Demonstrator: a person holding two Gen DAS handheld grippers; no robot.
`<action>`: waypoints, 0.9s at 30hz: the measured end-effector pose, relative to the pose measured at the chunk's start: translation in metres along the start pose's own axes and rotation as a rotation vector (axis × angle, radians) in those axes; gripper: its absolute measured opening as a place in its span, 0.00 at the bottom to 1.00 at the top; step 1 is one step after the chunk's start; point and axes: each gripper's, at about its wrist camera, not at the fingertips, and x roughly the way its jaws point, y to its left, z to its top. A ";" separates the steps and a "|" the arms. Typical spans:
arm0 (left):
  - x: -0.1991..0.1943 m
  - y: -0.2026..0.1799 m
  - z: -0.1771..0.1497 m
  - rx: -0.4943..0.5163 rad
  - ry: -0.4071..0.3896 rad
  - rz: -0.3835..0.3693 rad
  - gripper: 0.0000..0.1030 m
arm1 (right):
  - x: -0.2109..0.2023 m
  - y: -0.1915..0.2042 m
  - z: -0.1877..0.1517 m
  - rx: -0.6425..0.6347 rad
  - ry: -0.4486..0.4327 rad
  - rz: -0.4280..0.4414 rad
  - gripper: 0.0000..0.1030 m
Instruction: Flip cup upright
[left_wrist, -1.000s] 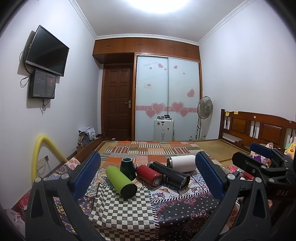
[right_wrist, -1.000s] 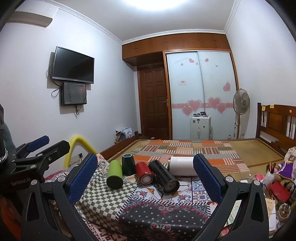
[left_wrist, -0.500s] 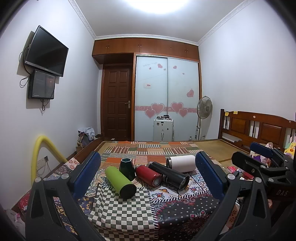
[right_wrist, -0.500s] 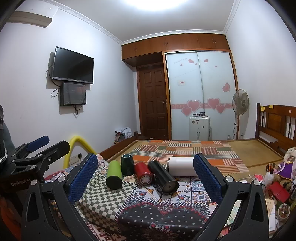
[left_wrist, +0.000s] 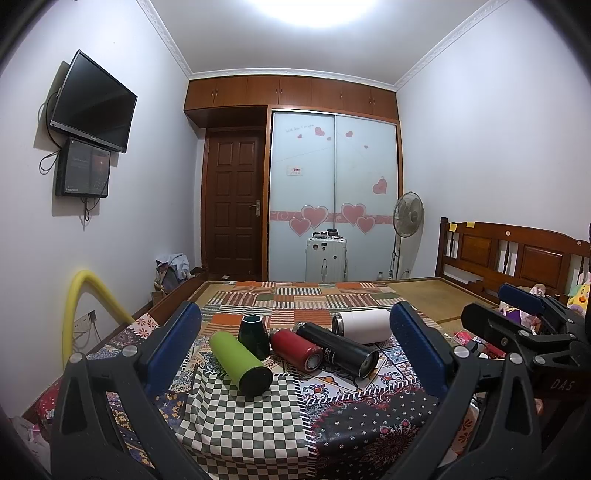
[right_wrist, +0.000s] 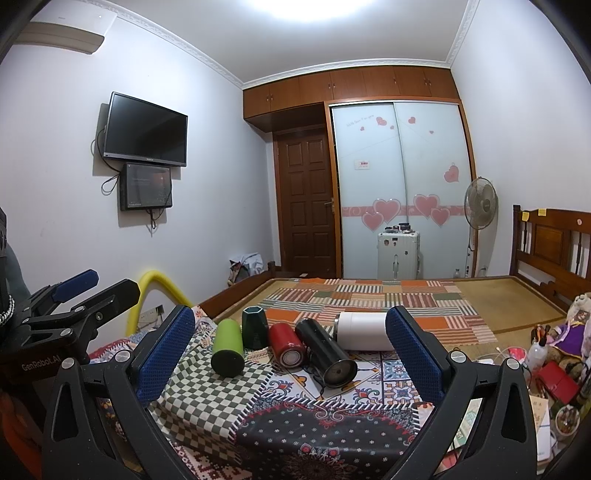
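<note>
Several cups lie on their sides on a patterned cloth: a green one (left_wrist: 240, 363) (right_wrist: 228, 348), a red one (left_wrist: 295, 349) (right_wrist: 286, 344), a black one (left_wrist: 338, 349) (right_wrist: 325, 352) and a white one (left_wrist: 364, 325) (right_wrist: 364, 330). A dark green faceted cup (left_wrist: 253, 335) (right_wrist: 255, 326) stands behind them, narrow end up. My left gripper (left_wrist: 295, 350) is open and empty, held back from the cups. My right gripper (right_wrist: 290, 356) is open and empty too. Each gripper shows at the edge of the other's view.
The cups rest on a cloth-covered table (left_wrist: 240, 424) in front of a bed with a striped patchwork cover (left_wrist: 314, 299). Clutter and toys lie at the right (right_wrist: 554, 354). A yellow foam tube (left_wrist: 79, 295) arches at the left wall.
Both views have shifted only slightly; the cups lie as before and both grippers stay open.
</note>
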 end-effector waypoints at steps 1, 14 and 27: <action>0.000 0.000 0.000 0.000 0.000 0.000 1.00 | 0.000 0.000 0.000 -0.001 0.000 0.000 1.00; 0.003 0.002 -0.002 -0.002 0.004 -0.001 1.00 | 0.002 -0.001 -0.001 0.000 0.007 0.001 1.00; 0.038 0.045 -0.024 -0.036 0.071 0.097 1.00 | 0.046 0.013 -0.005 -0.029 0.090 0.025 1.00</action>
